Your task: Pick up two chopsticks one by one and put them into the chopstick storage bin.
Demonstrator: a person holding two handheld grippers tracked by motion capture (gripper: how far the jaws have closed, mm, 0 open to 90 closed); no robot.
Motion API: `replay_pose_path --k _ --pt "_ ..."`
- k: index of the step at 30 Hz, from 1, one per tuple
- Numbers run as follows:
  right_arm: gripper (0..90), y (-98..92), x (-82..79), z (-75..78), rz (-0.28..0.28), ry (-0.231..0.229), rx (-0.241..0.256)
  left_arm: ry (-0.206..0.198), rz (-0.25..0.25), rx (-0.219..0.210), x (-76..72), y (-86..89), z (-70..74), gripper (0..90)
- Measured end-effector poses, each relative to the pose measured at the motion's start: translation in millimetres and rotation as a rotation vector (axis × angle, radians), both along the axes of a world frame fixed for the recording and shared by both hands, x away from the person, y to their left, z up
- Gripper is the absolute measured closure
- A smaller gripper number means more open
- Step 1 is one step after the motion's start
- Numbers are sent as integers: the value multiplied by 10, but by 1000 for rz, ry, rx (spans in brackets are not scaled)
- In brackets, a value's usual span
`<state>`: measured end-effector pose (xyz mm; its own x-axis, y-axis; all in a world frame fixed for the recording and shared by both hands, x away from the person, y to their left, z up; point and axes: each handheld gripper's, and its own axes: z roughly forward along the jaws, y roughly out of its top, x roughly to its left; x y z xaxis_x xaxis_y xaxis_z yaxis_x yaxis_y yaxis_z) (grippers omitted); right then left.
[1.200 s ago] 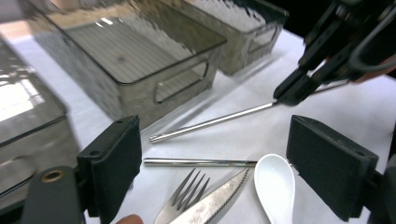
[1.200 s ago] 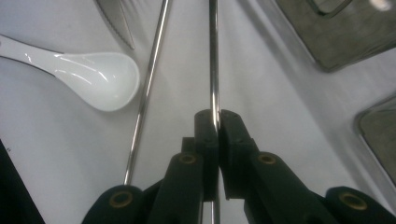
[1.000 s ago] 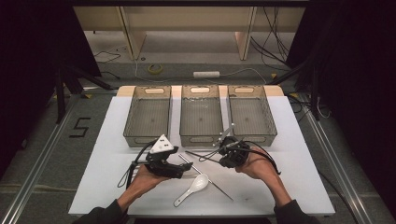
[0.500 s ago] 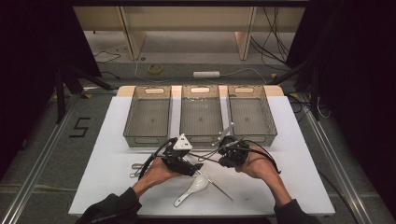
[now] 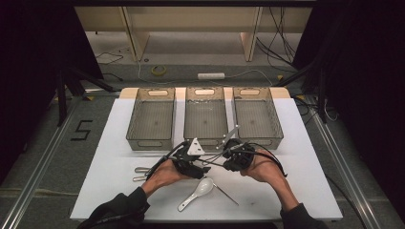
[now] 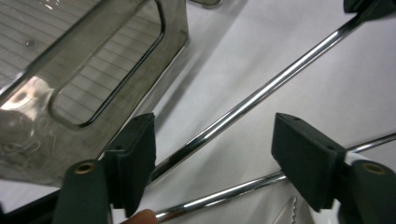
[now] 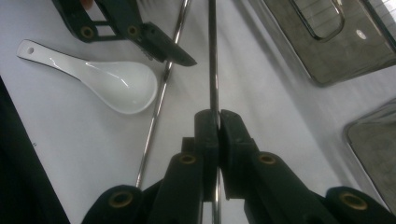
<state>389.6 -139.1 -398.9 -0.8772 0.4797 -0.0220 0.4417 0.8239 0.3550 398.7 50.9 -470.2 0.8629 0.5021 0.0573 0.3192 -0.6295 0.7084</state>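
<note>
At the near middle of the white table (image 5: 119, 157) we find both grippers close together, just in front of the middle tray. The right gripper (image 7: 217, 122) has its jaws pressed together on a thin metal chopstick (image 7: 213, 56), which runs straight out between the pads and away across the table; in the high view the same right gripper (image 5: 228, 151) sits in the person's right hand (image 5: 260, 164), wrist angled in from the lower right, with the rod's far end rising toward the trays. The left gripper (image 6: 215, 154) stands with its jaws spread wide, one pad either side of that chopstick without touching it as far as we can tell; a second chopstick (image 6: 243, 186) lies on the table below it. In the high view the left gripper (image 5: 203, 164), grey three-cornered plate on top, is held in the left hand (image 5: 165, 174), forearm coming in from the lower left in a dark sleeve (image 5: 119, 210). A white ceramic spoon (image 5: 197, 193) lies just near of the grippers, bowl toward them; in the right gripper view it rests beside the second chopstick. Further metal cutlery (image 5: 141, 174) lies left of the left hand. Behind stand three smoky clear trays: left tray (image 5: 152, 139), middle tray (image 5: 206, 138), right tray (image 5: 260, 138). The only writing we can read is a "5" (image 5: 82, 130) marked on the floor to the left of the table.
</note>
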Motion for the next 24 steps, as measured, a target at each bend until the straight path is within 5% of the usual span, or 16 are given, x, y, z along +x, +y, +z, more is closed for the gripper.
replay_pose_path --k 15,24 --pt "874 -2 -7 8 20 8 6 -24 -35 10 19 -17 -46 575" --pt "869 -84 21 50 57 7 30 -100 -131 73 -57 -46 43 673"
